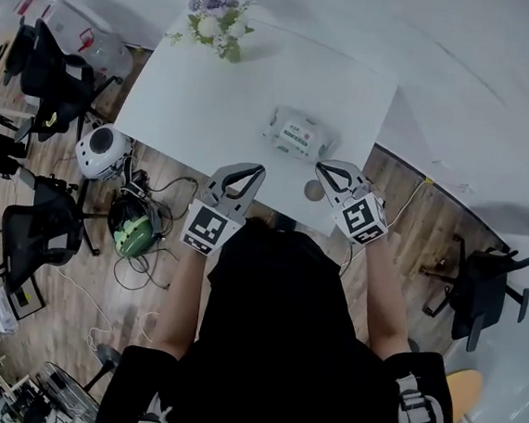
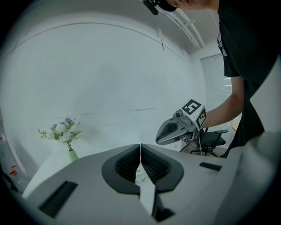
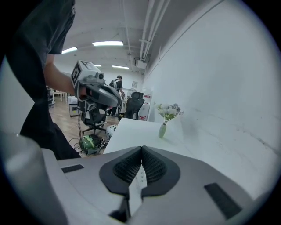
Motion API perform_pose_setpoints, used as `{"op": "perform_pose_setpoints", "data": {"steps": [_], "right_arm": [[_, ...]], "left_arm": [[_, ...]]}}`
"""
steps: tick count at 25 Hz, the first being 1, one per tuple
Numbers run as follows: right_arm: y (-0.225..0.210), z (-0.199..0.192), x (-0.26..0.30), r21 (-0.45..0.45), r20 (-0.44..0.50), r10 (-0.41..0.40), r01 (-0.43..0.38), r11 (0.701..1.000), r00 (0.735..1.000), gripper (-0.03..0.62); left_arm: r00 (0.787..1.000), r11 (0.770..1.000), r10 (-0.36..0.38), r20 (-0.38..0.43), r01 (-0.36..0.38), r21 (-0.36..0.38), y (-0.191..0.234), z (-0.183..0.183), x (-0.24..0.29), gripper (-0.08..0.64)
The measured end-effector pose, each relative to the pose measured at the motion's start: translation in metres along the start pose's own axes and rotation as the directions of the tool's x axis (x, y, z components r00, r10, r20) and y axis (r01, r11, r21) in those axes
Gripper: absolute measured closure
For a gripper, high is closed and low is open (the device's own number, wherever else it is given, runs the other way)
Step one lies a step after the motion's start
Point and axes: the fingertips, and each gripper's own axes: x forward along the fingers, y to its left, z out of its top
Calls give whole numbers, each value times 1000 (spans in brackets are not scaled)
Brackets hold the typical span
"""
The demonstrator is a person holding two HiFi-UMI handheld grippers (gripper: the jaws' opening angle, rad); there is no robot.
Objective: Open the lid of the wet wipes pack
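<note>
Both hung empty, jaws pressed together: left gripper, right gripper, at white table near edge. Wet wipes pack lay on table. Probably light, squashy: pin body, pinch lid's lip.

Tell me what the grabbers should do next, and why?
Probably reach the right gripper forward to the wet wipes pack and open its jaws. It and the left gripper are both shut, empty, and at the near edge of the table, short of the pack.

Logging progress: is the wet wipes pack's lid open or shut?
Shut, it seems: the wet wipes pack lies flat on the table with no flap raised in the head view.
</note>
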Motion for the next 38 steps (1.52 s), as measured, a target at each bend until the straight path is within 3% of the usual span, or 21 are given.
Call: {"op": "perform_pose_setpoints", "data": {"steps": [4, 8, 18, 25, 38], "right_arm": [[-3, 8, 10, 51, 30, 11, -12, 999, 999, 575], [2, 5, 20, 100, 41, 21, -25, 995, 999, 575], [-2, -24, 60, 133, -50, 5, 2, 991, 999, 575], [-7, -43, 93, 168, -84, 2, 12, 986, 996, 575], [-16, -59, 139, 176, -140, -13, 37, 984, 990, 575]], "left_arm": [[1000, 1000, 0, 5, 0, -13, 10, -3, 9, 535], [998, 992, 31, 48, -25, -125, 31, -17, 14, 535], [998, 994, -60, -27, 57, -94, 52, -68, 50, 535], [990, 986, -130, -62, 123, -111, 57, -98, 74, 535], [982, 979, -166, -90, 153, -133, 89, -126, 102, 535]]}}
